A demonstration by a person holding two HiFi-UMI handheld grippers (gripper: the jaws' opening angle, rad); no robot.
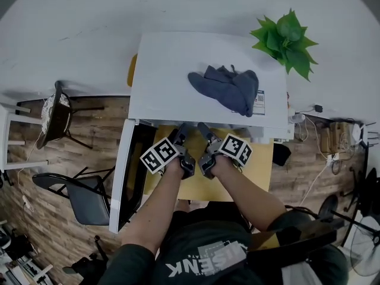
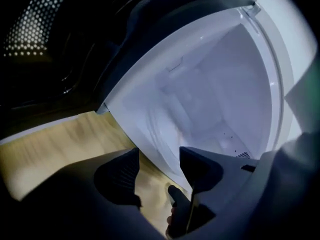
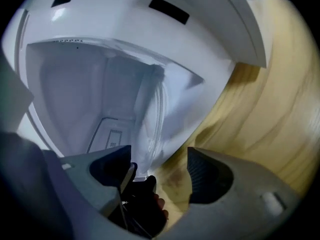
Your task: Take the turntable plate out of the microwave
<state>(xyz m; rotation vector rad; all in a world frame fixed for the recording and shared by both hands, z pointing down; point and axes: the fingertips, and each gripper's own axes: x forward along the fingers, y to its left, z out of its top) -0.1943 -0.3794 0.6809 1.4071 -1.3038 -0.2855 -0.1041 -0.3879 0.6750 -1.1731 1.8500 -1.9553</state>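
Note:
The white microwave [image 1: 178,64] stands on a wooden table [image 1: 261,177] with its door [image 1: 122,177] swung open to the left. Both grippers hang side by side just in front of its opening. The left gripper [image 1: 180,134] points into the white cavity [image 2: 220,84], jaws open and empty [image 2: 159,156]. The glass turntable plate [image 2: 170,119] shows faintly on the cavity floor, ahead of the tips. The right gripper [image 1: 206,133] also faces the cavity, its jaws open with nothing between them [image 3: 159,154]. The plate's clear rim [image 3: 152,119] lies beyond them.
A blue-grey cloth [image 1: 228,88] lies on the microwave's top. A green plant [image 1: 285,40] stands at the back right. The open door's dark inside [image 2: 60,59] is close on the left gripper's left. A black chair [image 1: 83,198] and a stool [image 1: 56,114] stand to the left.

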